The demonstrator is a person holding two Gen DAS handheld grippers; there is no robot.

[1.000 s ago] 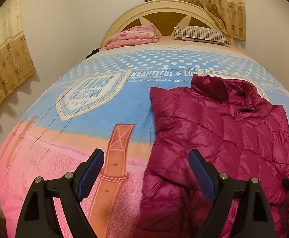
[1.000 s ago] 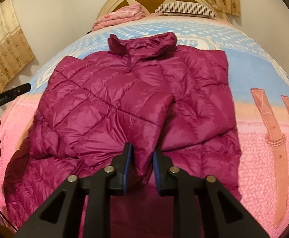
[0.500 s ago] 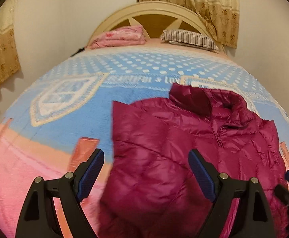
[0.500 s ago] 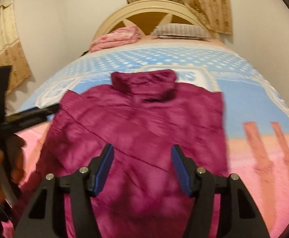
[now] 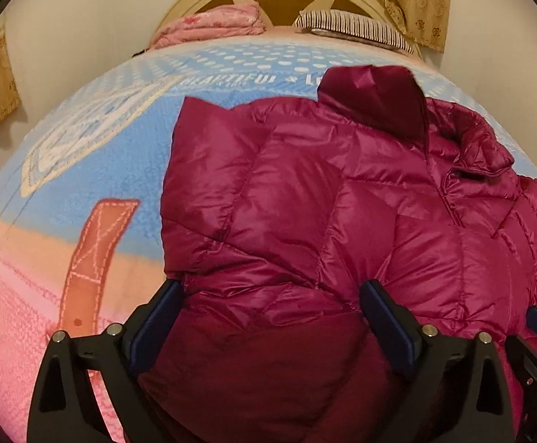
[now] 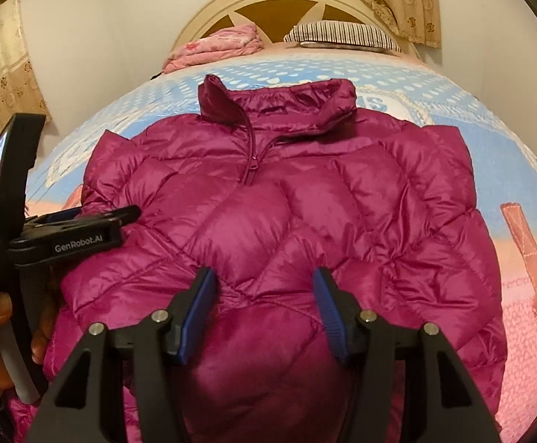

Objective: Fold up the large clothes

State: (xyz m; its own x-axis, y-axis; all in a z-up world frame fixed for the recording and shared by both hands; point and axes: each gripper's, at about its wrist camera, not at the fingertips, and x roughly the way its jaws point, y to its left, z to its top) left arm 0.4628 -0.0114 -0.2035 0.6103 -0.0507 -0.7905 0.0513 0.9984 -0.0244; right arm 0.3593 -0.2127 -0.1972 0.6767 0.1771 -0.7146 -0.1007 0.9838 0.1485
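Jacket (image 6: 305, 229) lies front-up on the bed (image 6: 526, 155), collar toward the headboard (image 6: 279, 3) — both sleeves folded in. Left gripper (image 5: 268, 326) and right gripper (image 6: 264, 310) hover over its lower part, jaws spread, pinching nothing.

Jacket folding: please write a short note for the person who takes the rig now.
Left gripper: open, low over the jacket's left side, holding nothing.
Right gripper: open, over the jacket's lower middle, holding nothing.
Jacket: front up on the bed, collar toward the headboard.
Done: both sleeves appear folded in over the front.
Left: likely fold the hem up toward the collar.
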